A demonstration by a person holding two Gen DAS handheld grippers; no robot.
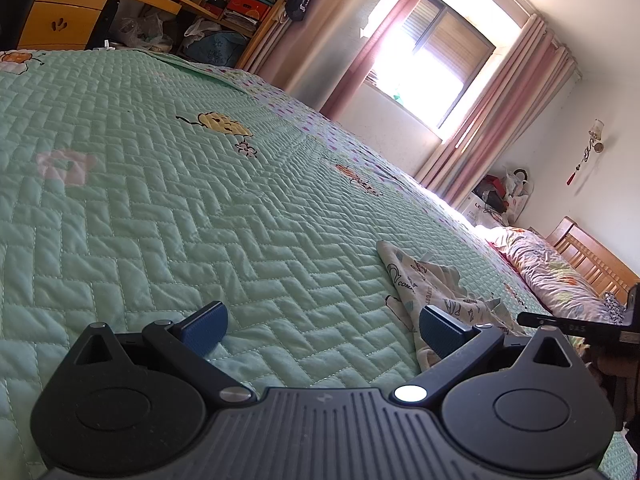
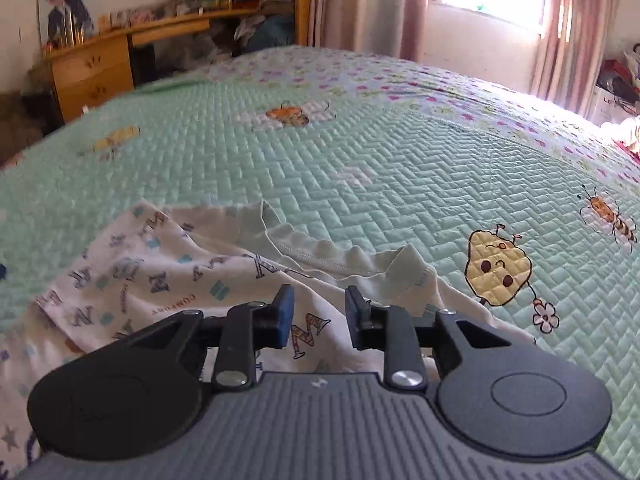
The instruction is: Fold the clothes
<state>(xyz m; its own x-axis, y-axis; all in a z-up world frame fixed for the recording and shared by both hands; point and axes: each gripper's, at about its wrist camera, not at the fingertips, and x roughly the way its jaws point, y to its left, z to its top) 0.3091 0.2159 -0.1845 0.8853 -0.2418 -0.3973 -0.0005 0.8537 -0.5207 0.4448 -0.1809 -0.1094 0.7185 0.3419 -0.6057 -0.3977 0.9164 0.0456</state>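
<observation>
The right hand-held gripper [image 2: 318, 318] hovers with jaws partly apart and empty over a crumpled letter-print garment [image 2: 160, 276] on the bed's green quilted bedspread [image 2: 360, 152]. The left hand-held gripper [image 1: 322, 326] gapes wide beside it; curtained window [image 1: 440, 52] beyond.

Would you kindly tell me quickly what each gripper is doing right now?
Left gripper: jaws wide open, holding nothing, over the quilt.
Right gripper: jaws open, nothing clamped, over the printed garment.
</observation>
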